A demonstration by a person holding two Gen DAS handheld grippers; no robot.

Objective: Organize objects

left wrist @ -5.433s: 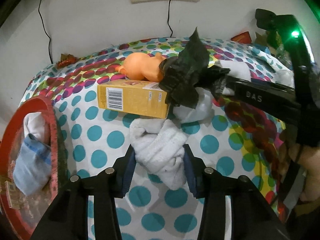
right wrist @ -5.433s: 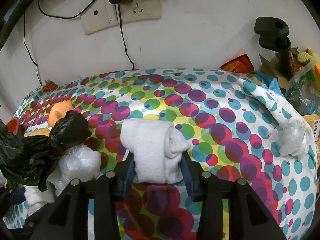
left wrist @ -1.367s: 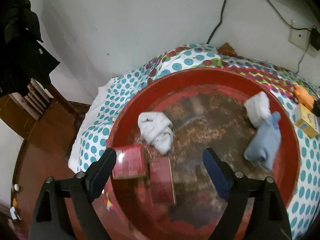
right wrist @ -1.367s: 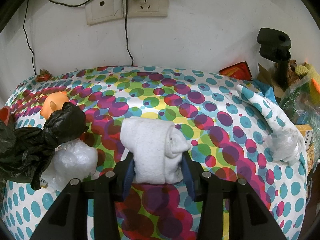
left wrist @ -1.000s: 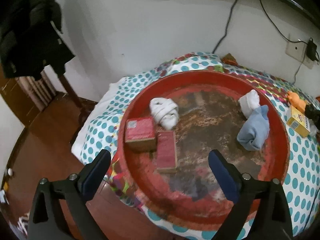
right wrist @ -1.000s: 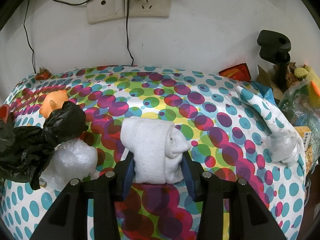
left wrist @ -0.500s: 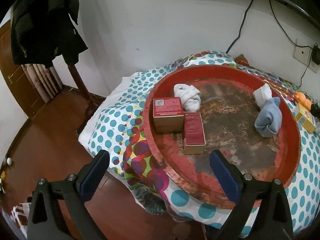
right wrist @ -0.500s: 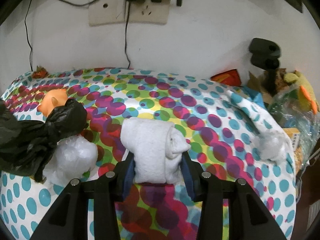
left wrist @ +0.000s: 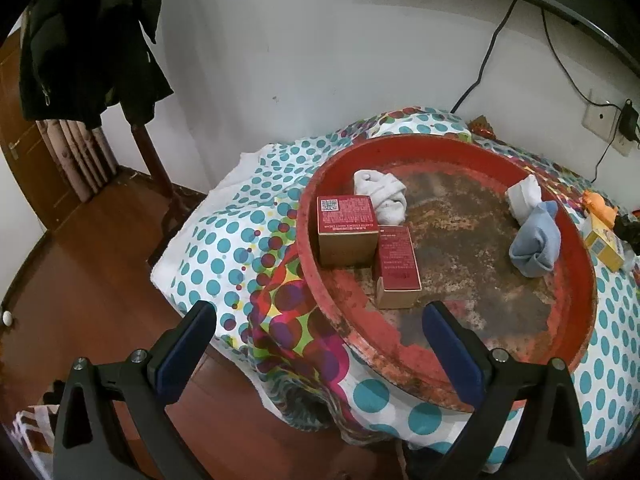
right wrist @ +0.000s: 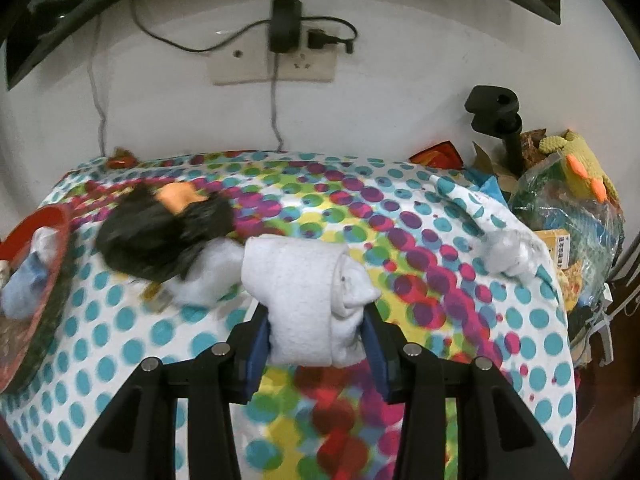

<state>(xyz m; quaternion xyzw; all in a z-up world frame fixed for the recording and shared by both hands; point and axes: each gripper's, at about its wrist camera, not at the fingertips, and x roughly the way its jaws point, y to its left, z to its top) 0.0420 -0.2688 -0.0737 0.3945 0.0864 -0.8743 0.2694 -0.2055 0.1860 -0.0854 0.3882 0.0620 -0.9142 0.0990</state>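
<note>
Rolled sock in my right gripper [right wrist: 316, 338]

Its pads clamp the white rolled terry sock [right wrist: 304, 300]; my left gripper [left wrist: 320, 344] gapes, empty, before the round red tray [left wrist: 576, 264].

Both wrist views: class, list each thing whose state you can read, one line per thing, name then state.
left gripper: open, empty.
right gripper: shut on the white rolled sock.
red tray: on the dotted cloth, holding boxes and socks.
square box: standing in the tray.
narrow box: lying flat beside it.
blue sock: rolled, in the tray.
black bag: crumpled on the cloth, blurred.
</note>
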